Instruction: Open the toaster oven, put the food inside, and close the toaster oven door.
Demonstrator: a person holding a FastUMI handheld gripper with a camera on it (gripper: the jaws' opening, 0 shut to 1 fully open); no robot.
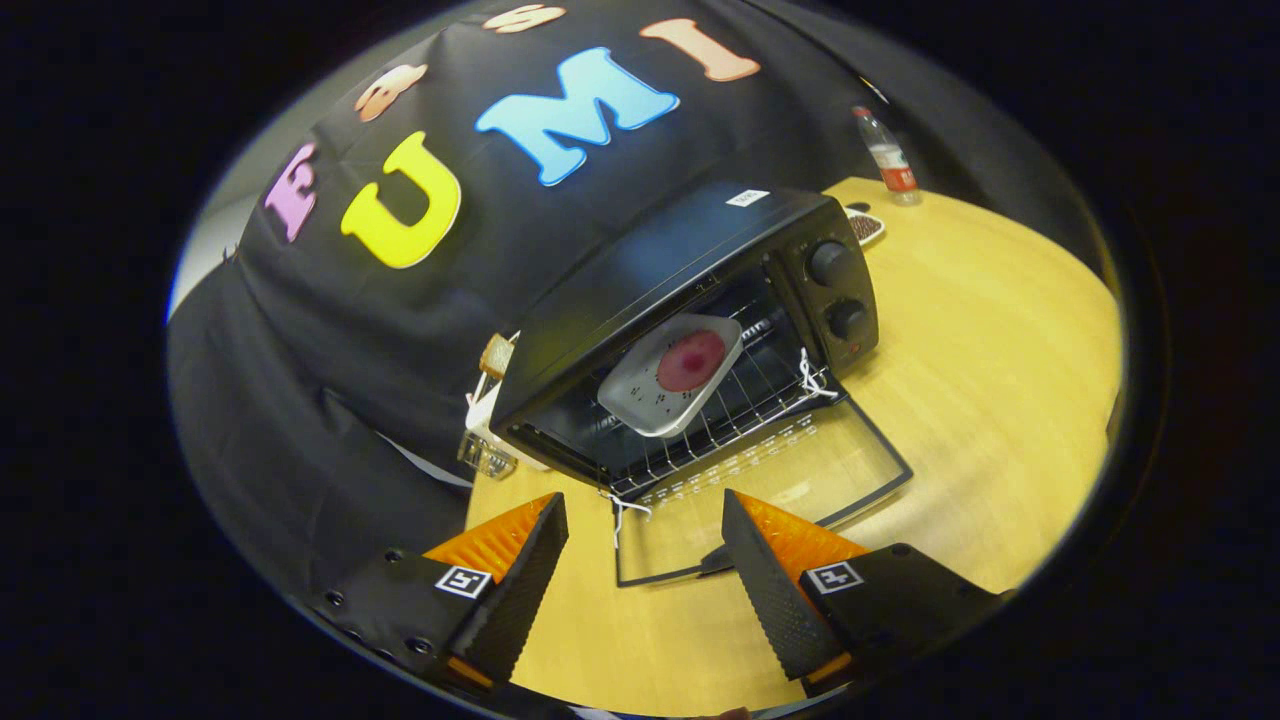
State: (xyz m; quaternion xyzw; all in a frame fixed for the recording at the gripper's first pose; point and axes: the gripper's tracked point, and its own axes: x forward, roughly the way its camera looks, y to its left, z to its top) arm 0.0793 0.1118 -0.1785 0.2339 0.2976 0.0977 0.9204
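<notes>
We see a yellow wooden table (pixel 980 330) with a black cloth wall behind it. On the table sits a black toaster oven (pixel 680 300), and its glass door (pixel 790 480) lies flat open toward us. Inside, on the wire rack (pixel 730 410), rests a white tray (pixel 665 385) with a round red piece of food (pixel 690 360) on it. The oven has two round knobs (pixel 835 290) on its side. Our gripper (pixel 645 535) is spread wide open and holds nothing. Its two fingers are just in front of the door's near edge, with bare table between them. Far back on the table stands a plastic bottle (pixel 885 155), and a small dish (pixel 865 225) sits near it. Behind the oven we spot a slice of bread (pixel 497 355) and a clear box (pixel 485 455).
</notes>
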